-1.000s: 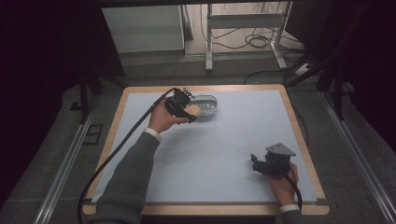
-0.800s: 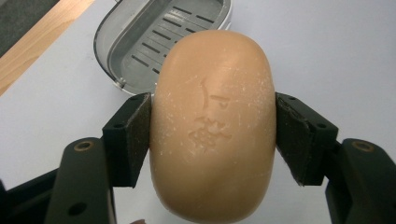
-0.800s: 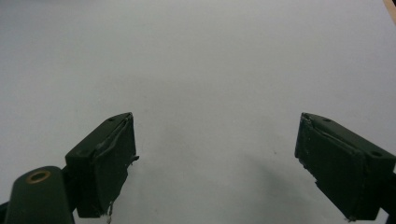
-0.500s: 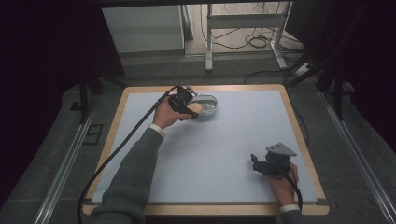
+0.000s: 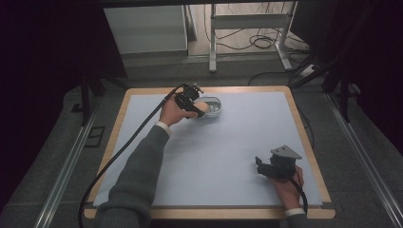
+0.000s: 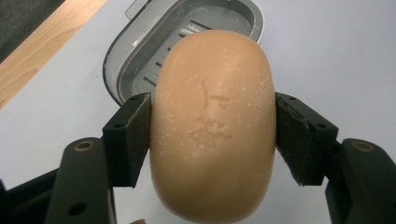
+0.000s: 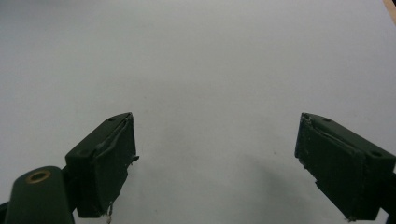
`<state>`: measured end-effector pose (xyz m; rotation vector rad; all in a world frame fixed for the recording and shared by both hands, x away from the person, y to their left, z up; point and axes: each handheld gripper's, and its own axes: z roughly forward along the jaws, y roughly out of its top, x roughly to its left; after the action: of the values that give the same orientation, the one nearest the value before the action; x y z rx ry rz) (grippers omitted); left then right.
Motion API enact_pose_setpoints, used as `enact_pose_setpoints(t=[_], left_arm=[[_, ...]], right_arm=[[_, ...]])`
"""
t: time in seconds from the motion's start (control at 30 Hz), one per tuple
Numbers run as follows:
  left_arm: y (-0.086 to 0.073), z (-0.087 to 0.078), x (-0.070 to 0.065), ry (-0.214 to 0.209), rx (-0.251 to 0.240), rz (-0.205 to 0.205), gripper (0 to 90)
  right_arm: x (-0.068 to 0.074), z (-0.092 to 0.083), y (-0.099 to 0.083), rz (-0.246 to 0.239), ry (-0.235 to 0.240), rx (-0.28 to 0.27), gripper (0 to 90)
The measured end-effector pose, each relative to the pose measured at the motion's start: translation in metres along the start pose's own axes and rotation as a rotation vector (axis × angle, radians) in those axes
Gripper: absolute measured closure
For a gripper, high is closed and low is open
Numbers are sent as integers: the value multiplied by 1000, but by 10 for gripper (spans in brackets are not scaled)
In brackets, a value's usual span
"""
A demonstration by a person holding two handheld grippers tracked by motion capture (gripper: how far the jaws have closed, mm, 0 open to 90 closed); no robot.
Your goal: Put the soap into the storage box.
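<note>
Soap bar (image 6: 212,126) sitting clamped between the left gripper (image 5: 194,100) jaws, hovering at the near edge of the grey soap dish (image 6: 140,70), seemingly not touching it, toward twelve o'clock on the blue mat (image 5: 237,142), right gripper (image 7: 215,163) resting at four o'clock, jaws spread wide, gripping nothing.

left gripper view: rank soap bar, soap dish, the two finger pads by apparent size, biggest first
1. Soap bar, though it is nearest the camera, which inflates it.
2. Soap dish, partly hidden behind the bar.
3. The two fingers, alike; no ranking between them.

dim dark surroundings, evenly lit table (image 5: 237,142), soft shadows, slight blur
</note>
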<state>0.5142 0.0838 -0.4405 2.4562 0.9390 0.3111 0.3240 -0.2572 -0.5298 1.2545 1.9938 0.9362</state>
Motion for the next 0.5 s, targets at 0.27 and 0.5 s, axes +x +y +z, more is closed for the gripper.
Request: enact_pose_setpoints(t=[0.27,0.5], left_arm=[[10,11,5,-17,19,5,329],[19,18,7,-13,33,15,329]], right_arm=[[0,0,0,2,3,0,126],[0,0,0,6,6,0,126]])
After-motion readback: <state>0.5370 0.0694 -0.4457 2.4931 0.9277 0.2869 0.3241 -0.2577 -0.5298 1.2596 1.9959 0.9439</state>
